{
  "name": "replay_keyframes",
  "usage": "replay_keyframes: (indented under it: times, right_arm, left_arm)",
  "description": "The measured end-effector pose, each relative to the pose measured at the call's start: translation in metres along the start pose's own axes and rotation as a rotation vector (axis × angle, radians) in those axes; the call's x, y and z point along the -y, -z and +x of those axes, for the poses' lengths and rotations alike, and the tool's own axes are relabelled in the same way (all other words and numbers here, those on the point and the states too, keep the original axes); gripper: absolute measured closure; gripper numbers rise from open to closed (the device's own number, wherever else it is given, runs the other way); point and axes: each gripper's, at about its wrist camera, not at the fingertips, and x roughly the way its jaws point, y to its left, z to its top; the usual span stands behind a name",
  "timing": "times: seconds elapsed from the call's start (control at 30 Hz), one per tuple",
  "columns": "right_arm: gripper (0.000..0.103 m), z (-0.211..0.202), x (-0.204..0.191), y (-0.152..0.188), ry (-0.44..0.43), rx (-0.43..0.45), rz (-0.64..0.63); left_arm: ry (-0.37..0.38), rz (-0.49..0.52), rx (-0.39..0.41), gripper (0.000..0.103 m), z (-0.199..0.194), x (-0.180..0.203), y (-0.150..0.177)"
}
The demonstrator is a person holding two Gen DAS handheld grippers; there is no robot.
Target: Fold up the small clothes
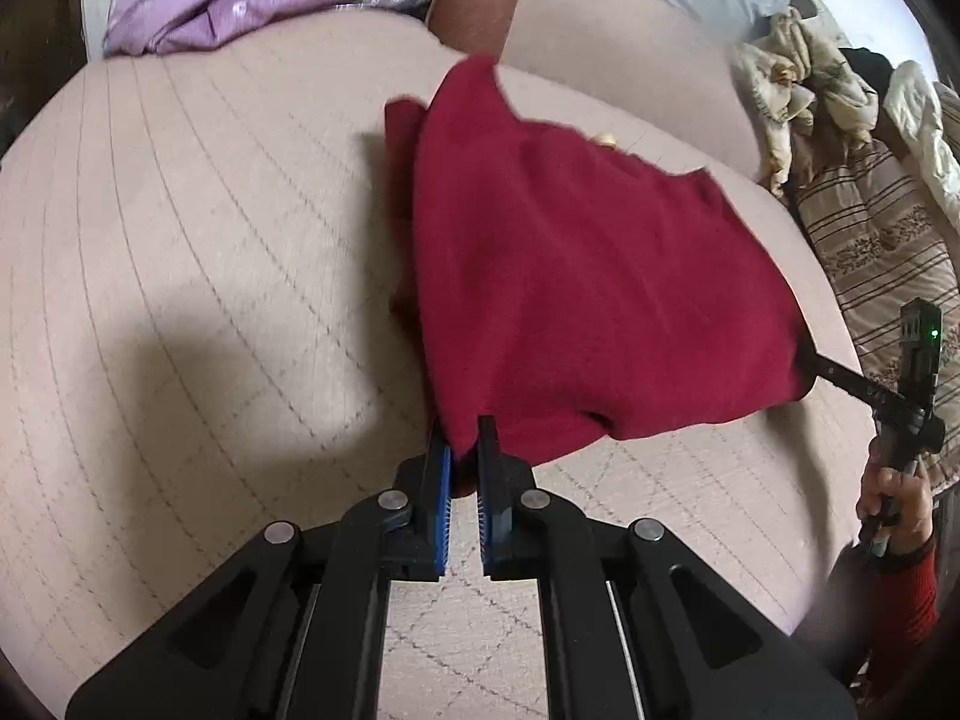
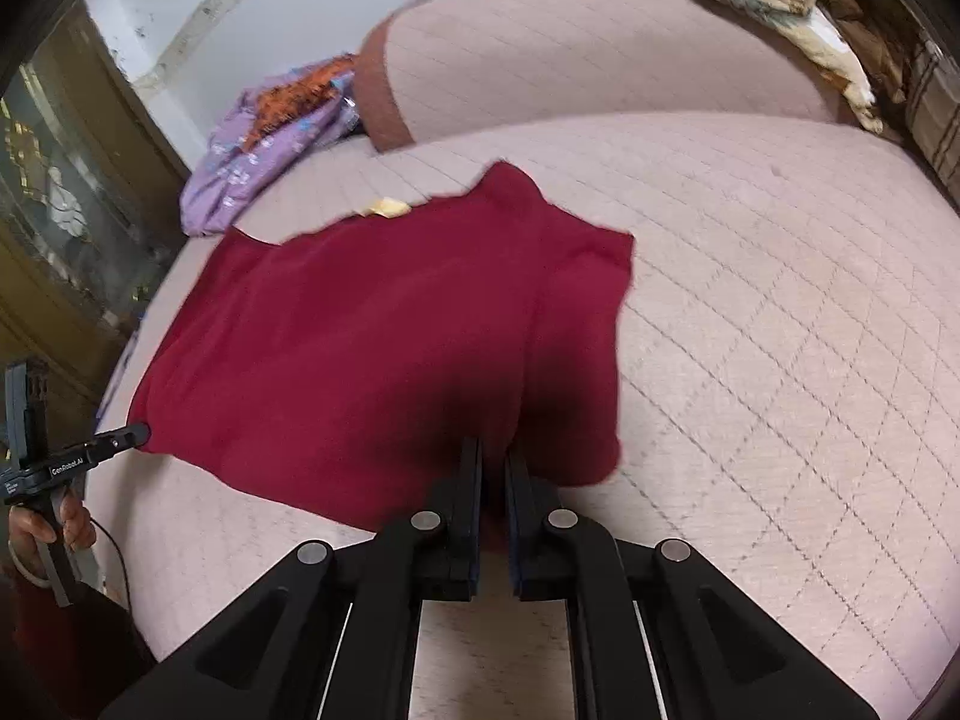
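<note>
- Left wrist view: the left gripper (image 1: 463, 450) pinches the near edge of the red garment (image 1: 576, 276) between its blue-padded fingers (image 1: 442, 468).
- The garment spreads from the centre toward 1 o'clock over the quilted pink bed (image 1: 180, 252), part of it lifted off the surface.
- At 3 to 4 o'clock the right gripper (image 1: 807, 360) reaches in from the side, its tip buried in the garment's far corner; the right hand (image 1: 894, 504) grips its handle.
- A purple bundle (image 1: 252, 0) lies at 11 o'clock, and crumpled cream bedding (image 1: 804, 96) at 2 o'clock.
- Right wrist view: the right gripper (image 2: 493, 462) has its fingers (image 2: 471, 474) pressed onto a fold of the red garment (image 2: 384, 336).
- The garment stretches from the centre toward 9 o'clock on the bed (image 2: 750, 300).
- At 8 o'clock the left gripper (image 2: 139, 435) touches the garment's corner, held by the left hand (image 2: 45, 525).
- The purple bundle (image 2: 264, 144) sits at 10 o'clock.
</note>
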Motion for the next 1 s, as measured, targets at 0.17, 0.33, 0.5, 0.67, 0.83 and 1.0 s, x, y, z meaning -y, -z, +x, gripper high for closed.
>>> replay_keyframes:
  times: [0.17, 0.33, 0.5, 0.67, 0.83, 1.0]
  right_arm:
    - [0.093, 0.012, 0.000, 0.005, 0.006, -0.048, 0.008]
    - [0.061, -0.013, -0.004, -0.002, 0.002, -0.023, 0.039]
    - [0.055, -0.017, -0.034, -0.009, -0.065, -0.002, -0.005]
    - [0.055, 0.009, -0.082, -0.022, -0.115, -0.032, -0.094]
    - [0.055, 0.042, -0.136, -0.048, -0.206, -0.027, -0.166]
    - [0.055, 0.086, -0.192, -0.073, -0.304, -0.055, -0.202]
  left_arm:
    - [-0.024, 0.006, 0.024, 0.095, -0.008, 0.004, 0.000]
    - [-0.112, 0.005, 0.083, 0.070, -0.018, 0.003, -0.003]
    - [-0.131, 0.004, 0.161, 0.057, -0.029, 0.005, -0.009]
    - [-0.165, 0.022, 0.169, 0.057, -0.022, 0.010, -0.014]
    - [-0.183, 0.038, 0.153, 0.057, -0.012, 0.012, -0.016]
    - [-0.191, 0.009, 0.111, 0.056, 0.000, 0.004, -0.019]
